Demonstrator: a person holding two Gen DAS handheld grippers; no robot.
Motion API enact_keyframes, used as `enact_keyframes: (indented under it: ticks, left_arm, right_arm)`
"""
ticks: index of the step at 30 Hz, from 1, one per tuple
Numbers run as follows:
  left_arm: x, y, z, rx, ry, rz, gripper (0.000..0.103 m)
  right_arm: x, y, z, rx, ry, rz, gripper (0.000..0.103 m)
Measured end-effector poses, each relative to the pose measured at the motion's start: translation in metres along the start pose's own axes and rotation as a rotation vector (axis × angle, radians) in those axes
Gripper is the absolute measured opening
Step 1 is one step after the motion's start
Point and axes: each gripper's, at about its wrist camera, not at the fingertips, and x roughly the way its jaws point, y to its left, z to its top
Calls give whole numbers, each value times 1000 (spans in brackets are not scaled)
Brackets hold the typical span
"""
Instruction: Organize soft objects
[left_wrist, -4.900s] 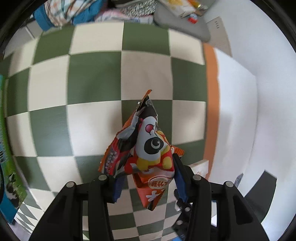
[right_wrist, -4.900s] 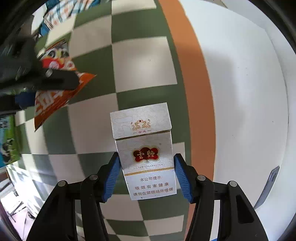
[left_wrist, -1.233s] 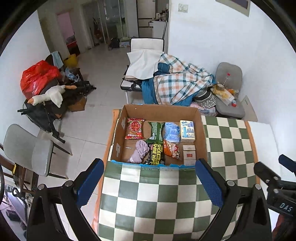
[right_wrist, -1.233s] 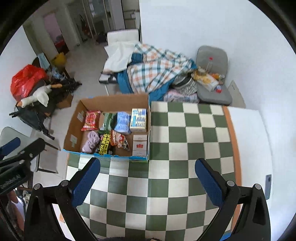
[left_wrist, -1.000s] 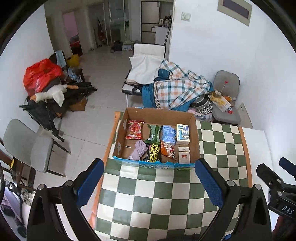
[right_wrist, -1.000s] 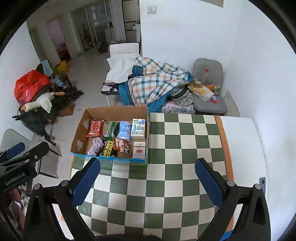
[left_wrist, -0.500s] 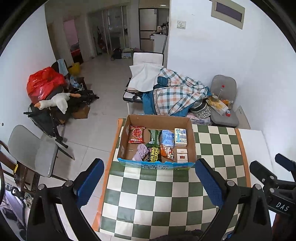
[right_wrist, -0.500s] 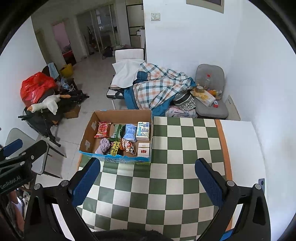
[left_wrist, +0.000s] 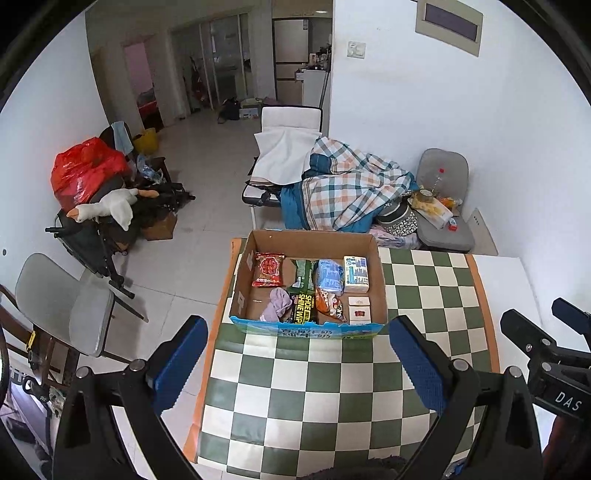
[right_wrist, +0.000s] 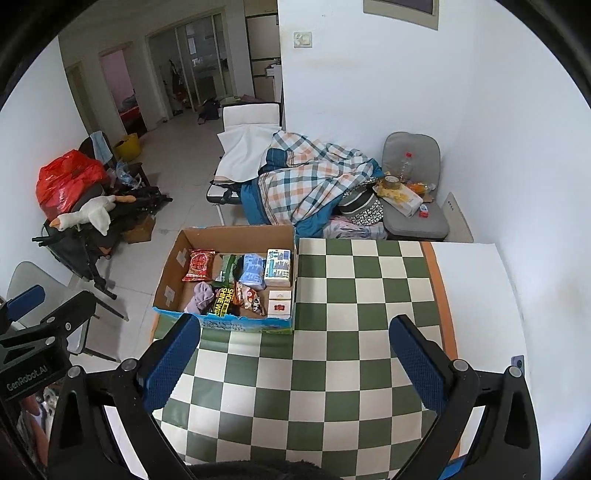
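Observation:
An open cardboard box (left_wrist: 310, 238) stands at the far left of the green and white checkered table (left_wrist: 332, 398); it also shows in the right wrist view (right_wrist: 236, 233). In it lie a red snack bag (left_wrist: 268, 268), a purple cloth (left_wrist: 279, 303), an orange panda snack bag (left_wrist: 330, 304), a blue pack (left_wrist: 330, 272), a tissue pack (left_wrist: 355, 272) and a cigarette pack (left_wrist: 359, 311). My left gripper (left_wrist: 301, 360) is open and empty, high above the table. My right gripper (right_wrist: 295, 360) is open and empty too, at the same height.
A chair with a plaid blanket (left_wrist: 343, 188) stands behind the table. A grey chair (left_wrist: 443, 206) with a bottle and clutter is at the back right. A grey chair (left_wrist: 66, 302) and a red bag (left_wrist: 85, 170) are on the floor at the left.
Both grippers have risen and pulled back from the table, so the box looks smaller. Earlier the left held the panda snack bag and the right the cigarette pack; both now lie in the box.

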Motion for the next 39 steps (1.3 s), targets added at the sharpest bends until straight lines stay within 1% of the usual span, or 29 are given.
enact_keyframes:
  ticks: [17, 24, 39]
  left_arm:
    - [1, 5, 10, 0, 3, 1, 101]
    - [1, 5, 8, -4, -1, 1, 101]
    - [6, 2, 8, -1, 1, -2, 101]
  right_arm:
    - [-3, 0, 8, -1, -18, -3, 103]
    - [-2, 2, 13, 5, -23, -6, 103]
    - [-3, 2, 13, 0, -26, -8, 103]
